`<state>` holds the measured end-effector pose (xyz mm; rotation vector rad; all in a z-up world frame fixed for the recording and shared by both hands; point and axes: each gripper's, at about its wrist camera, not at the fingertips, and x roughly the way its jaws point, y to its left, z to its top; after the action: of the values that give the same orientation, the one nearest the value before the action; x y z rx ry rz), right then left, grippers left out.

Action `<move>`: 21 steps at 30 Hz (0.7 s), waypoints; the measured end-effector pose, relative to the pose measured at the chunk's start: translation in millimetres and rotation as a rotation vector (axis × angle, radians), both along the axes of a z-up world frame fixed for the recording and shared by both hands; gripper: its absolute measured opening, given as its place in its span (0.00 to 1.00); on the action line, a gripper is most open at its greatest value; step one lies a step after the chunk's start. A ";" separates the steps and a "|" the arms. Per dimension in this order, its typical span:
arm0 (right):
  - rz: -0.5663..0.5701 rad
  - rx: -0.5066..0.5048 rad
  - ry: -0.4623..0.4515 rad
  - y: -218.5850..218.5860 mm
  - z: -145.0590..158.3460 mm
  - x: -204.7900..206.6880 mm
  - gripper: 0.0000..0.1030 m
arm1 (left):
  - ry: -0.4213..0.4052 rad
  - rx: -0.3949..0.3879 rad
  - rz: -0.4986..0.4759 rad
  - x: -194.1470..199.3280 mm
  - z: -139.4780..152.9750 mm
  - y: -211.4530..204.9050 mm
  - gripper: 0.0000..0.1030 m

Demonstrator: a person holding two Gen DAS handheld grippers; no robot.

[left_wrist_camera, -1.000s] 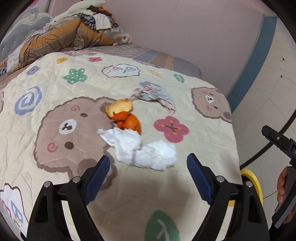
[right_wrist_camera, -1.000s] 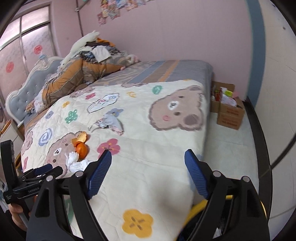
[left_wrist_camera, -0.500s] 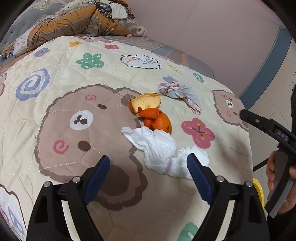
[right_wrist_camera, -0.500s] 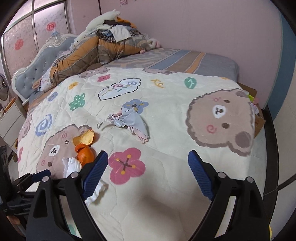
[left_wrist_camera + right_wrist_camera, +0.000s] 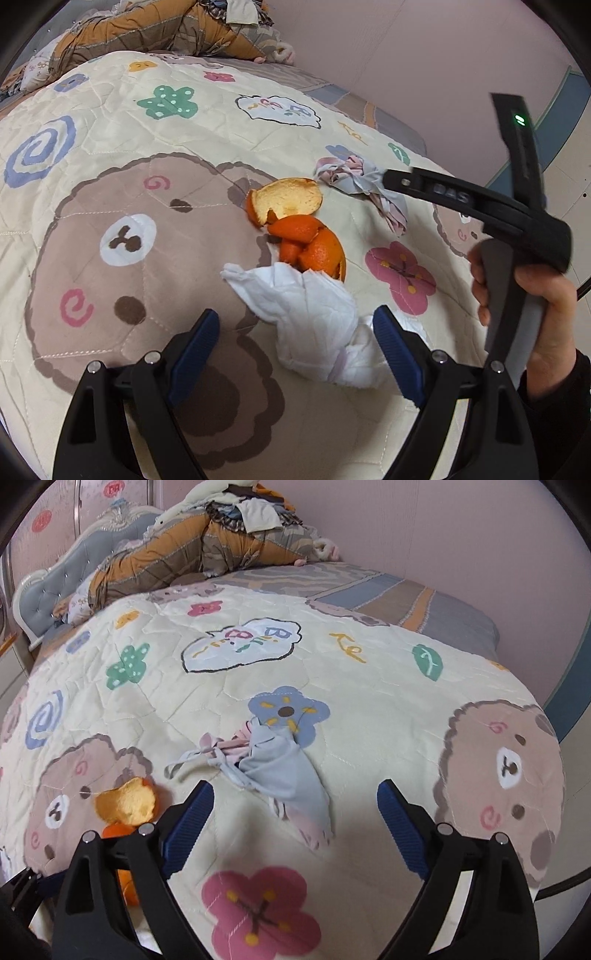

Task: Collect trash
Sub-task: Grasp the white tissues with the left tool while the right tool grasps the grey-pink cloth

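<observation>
Status: no trash is collected yet. All items lie on the bed quilt (image 5: 110, 122), none held.

Item locations:
- Crumpled white tissue (image 5: 314, 325): near the foot edge of the bed, on the brown bear print, touching the orange peel.
- Orange peel (image 5: 299, 229): just beyond the tissue toward the headboard; one piece lies pale side up.
- Crumpled grey-pink cloth scrap (image 5: 269, 768): beside the peel, toward the wall-side edge, touching the blue flower print. Whether it counts as trash cannot be told.

Remaining: pick up every item and deposit it; no bin shows in these views.

Left gripper (image 5: 295, 347): angled down at the quilt, jaws wide apart and empty. The tissue lies between the fingertips and just ahead of them; whether the pads touch it cannot be told.

Right gripper (image 5: 295, 812): held in a hand (image 5: 535, 306), angled down over the cloth scrap. Its jaws have just been opening and stand wide, with nothing gripped; the scrap lies just ahead of the gap.
</observation>
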<state>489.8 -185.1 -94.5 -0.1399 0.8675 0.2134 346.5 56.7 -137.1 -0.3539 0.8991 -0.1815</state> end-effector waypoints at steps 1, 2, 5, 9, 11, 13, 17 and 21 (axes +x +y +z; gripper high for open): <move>-0.001 -0.015 0.003 3.3 -4.3 7.3 0.84 | -0.004 0.001 -0.003 1.0 -0.7 -1.7 0.79; -0.004 -0.019 0.009 4.8 -7.3 13.5 0.84 | -0.006 0.001 -0.005 1.7 -1.3 -2.9 0.79; -0.013 -0.014 0.032 7.8 -16.3 28.5 0.84 | -0.018 0.003 -0.007 3.3 -3.9 -5.9 0.78; -0.027 -0.012 0.058 9.4 -27.9 43.1 0.84 | -0.025 0.004 -0.002 3.0 -6.9 -6.4 0.66; -0.038 0.002 0.069 8.3 -32.8 48.1 0.84 | -0.023 -0.014 0.000 3.5 -7.7 -3.9 0.60; -0.057 0.010 0.072 7.1 -36.2 50.7 0.84 | -0.022 -0.018 0.002 3.1 -8.0 -3.5 0.53; -0.096 0.044 0.083 6.6 -42.7 54.1 0.81 | -0.027 -0.014 -0.011 1.5 -8.6 -6.4 0.41; -0.102 0.036 0.068 12.2 -43.7 52.6 0.72 | -0.022 -0.035 -0.015 0.7 -10.3 -4.9 0.28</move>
<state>542.4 -172.9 -138.2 -0.0545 0.9355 0.1390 347.2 51.8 -147.4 -0.3774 0.8778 -0.2150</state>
